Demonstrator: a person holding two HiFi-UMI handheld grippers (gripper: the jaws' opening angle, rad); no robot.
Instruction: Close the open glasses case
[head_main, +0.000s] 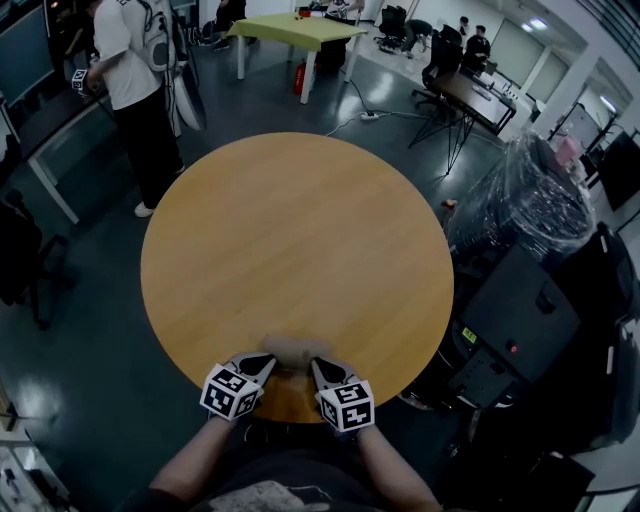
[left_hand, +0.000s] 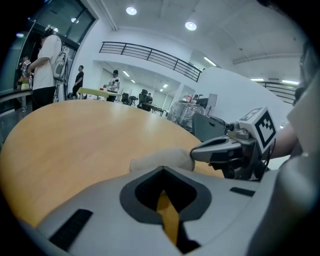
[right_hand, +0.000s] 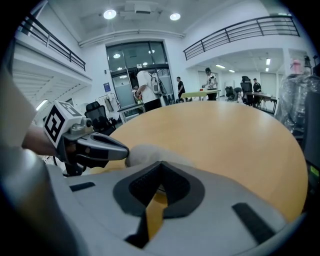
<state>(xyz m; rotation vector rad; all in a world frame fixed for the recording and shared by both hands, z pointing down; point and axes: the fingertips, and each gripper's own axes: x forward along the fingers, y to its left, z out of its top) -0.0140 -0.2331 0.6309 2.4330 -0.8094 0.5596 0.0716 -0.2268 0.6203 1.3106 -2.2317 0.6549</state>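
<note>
Case (head_main: 295, 349) apparently touches left gripper (head_main: 264, 363), right gripper (head_main: 321, 366)

No readable text, labels or numbers anywhere.

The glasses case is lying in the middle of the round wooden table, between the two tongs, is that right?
Not the middle: the glasses case lies at the near edge of the round table. The head view shows it there, between the left tongs and the right tongs.

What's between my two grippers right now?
The glasses case, at the table's near edge, left gripper and right gripper at its ends; head view shows it.
</note>
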